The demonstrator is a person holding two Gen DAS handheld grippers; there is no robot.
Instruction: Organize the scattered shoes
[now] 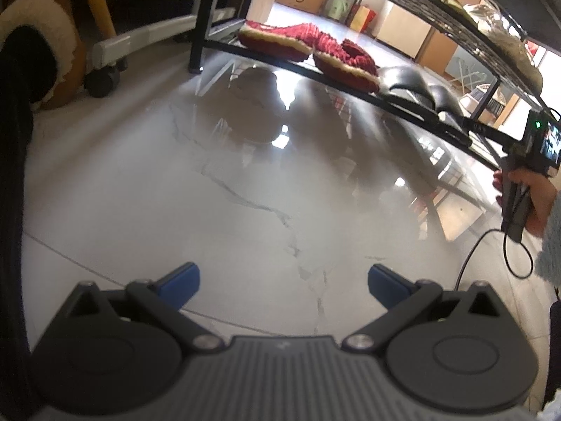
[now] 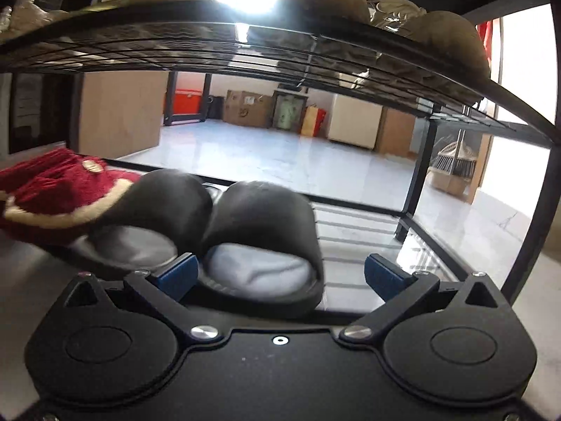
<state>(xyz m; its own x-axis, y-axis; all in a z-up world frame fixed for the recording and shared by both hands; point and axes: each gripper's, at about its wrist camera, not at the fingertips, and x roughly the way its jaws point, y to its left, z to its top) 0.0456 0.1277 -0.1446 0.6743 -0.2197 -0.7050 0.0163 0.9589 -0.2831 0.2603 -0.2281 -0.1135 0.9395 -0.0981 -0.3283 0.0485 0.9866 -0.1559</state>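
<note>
- Nearest the right wrist camera, the right gripper had its jaws wide apart and clamped on nothing; a black slide lay between the blue pads, its heel toward the camera.
- Whether a pad touched that slide could not be told; the left pad sat just at the gap between the two slides.
- Its mate, a second black slide, lay just to the left, touching it, both on the bottom shelf of the rack.
- Left of them on that shelf lay a red slipper, against the near slide.
- From the left wrist view, the left gripper was also spread open and empty, over bare floor.
- Farther off in that view, two red slippers sat side by side on the shelf, with the black slides to their right.
- Pale shoes filled the upper shelf.
- At the left edge, a brown fleece-lined boot stood on the floor beside a wheeled frame, off the rack.
- My judgement: the job looked nearly done, two pairs being shelved; the boot seemed the one item left, if it belonged to the scatter.
</note>
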